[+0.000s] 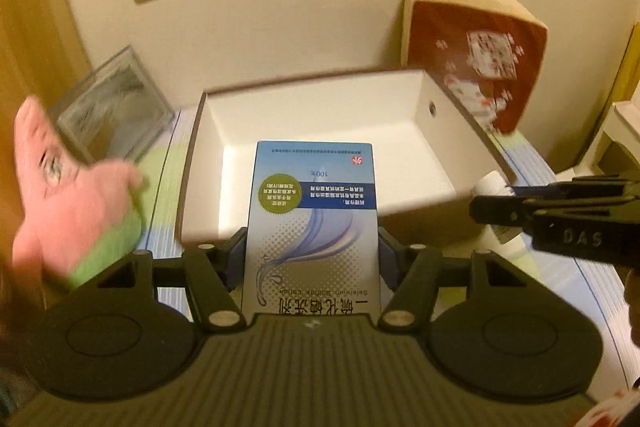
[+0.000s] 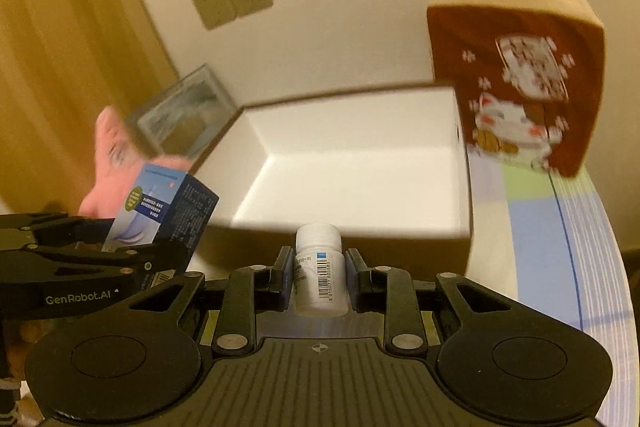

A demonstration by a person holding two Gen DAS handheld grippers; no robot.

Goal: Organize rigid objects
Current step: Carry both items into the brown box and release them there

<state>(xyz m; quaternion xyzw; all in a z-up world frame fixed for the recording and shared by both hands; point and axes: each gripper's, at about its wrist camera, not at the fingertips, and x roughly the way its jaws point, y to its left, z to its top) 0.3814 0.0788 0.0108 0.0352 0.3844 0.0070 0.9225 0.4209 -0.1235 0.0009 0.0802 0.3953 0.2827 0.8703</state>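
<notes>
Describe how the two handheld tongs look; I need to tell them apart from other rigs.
Both are matte black plastic. The left tongs and right tongs have blue pads, silver pivot pins, round side discs and a ribbed grey base. Side lettering reads "GenRobot.AI" and "DAS".

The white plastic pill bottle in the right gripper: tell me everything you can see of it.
The small white plastic pill bottle has a round white cap and a paper label with a barcode, a blue patch and fine print too small to read. It stands roughly upright, cap pointing away from the camera, clamped at its body between the right gripper pads. It is held in front of the open white box, not in it. The left wrist view shows only slivers of it.
</notes>
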